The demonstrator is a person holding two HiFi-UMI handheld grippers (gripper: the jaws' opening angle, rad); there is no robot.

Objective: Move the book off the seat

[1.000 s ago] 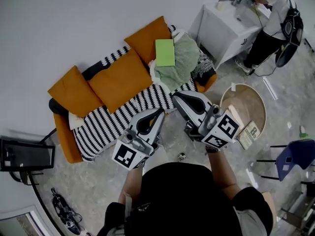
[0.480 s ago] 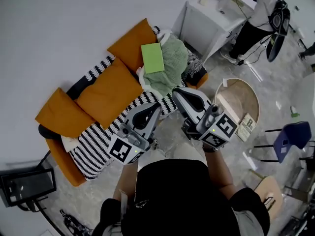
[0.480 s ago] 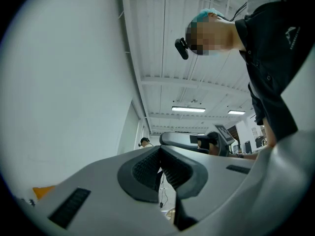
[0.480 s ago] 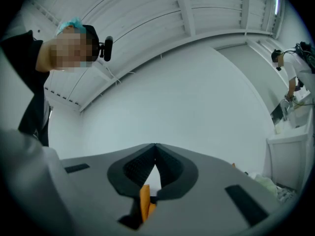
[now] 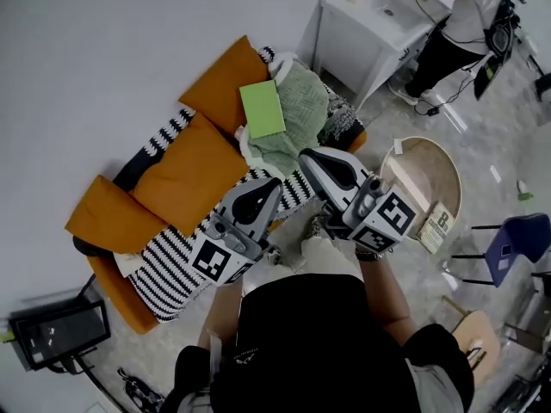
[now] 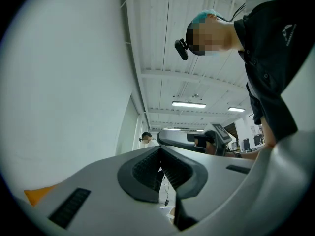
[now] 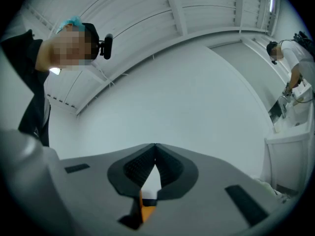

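Note:
A flat light-green book lies on a heap of green cloth at the right end of the sofa, which has orange cushions and a black-and-white striped throw. My left gripper is held in front of the sofa's front edge, well short of the book, its jaws shut on nothing. My right gripper is beside it, just below the green cloth, also shut and empty. In the left gripper view the left gripper points up at the wall and ceiling. In the right gripper view the right gripper faces the bare wall.
A white sink cabinet stands right of the sofa, with a person at it. A round wooden table and a printed box are to my right. A blue chair is further right, a black screen at lower left.
The head view has swung, so the sofa and book sit lower and further left. Both grippers stay shut, held together in front of the sofa.

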